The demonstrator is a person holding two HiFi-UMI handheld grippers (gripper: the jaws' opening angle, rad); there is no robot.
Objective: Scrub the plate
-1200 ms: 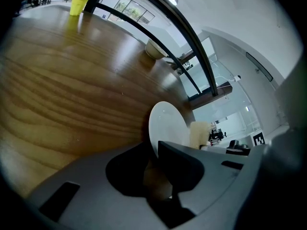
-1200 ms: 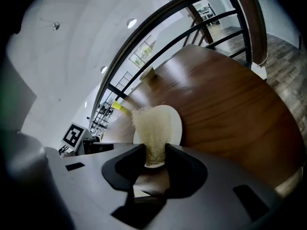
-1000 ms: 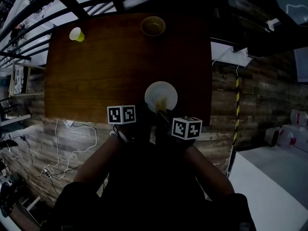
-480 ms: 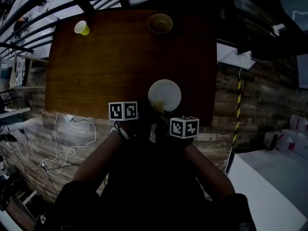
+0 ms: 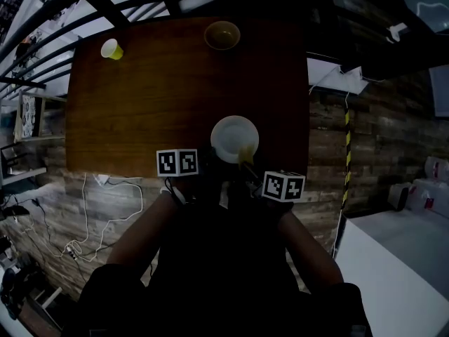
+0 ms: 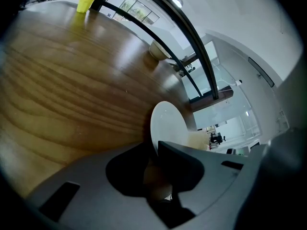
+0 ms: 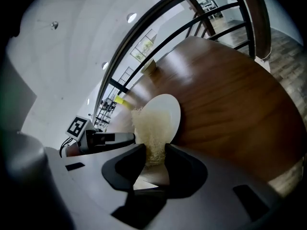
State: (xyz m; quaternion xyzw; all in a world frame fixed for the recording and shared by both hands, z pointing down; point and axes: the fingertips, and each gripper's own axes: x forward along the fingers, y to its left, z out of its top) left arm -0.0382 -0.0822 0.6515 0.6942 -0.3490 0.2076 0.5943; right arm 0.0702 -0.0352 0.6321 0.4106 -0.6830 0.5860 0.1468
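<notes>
A white plate [image 5: 233,136] lies near the front edge of the brown table [image 5: 140,97]. My left gripper [image 6: 156,150] is shut on the plate's near rim; the plate [image 6: 168,124] runs away from the jaws. My right gripper [image 7: 154,155] is shut on a pale yellow scrubber [image 7: 150,131], which rests against the near right part of the plate [image 7: 169,110]. In the head view the scrubber [image 5: 246,154] sits at the plate's lower right edge, with the left gripper [image 5: 210,159] and the right gripper [image 5: 247,166] close together below the plate.
A yellow cup [image 5: 111,49] stands at the table's far left corner, and a bowl [image 5: 222,36] sits at the far middle edge. Dark railing bars [image 5: 105,5] run beyond the table. Cables [image 5: 105,209] lie on the floor at the left.
The scrubber has slid from the plate's lower middle to its lower right edge, and the right gripper's cube has moved right and back. The left gripper still holds the rim.
</notes>
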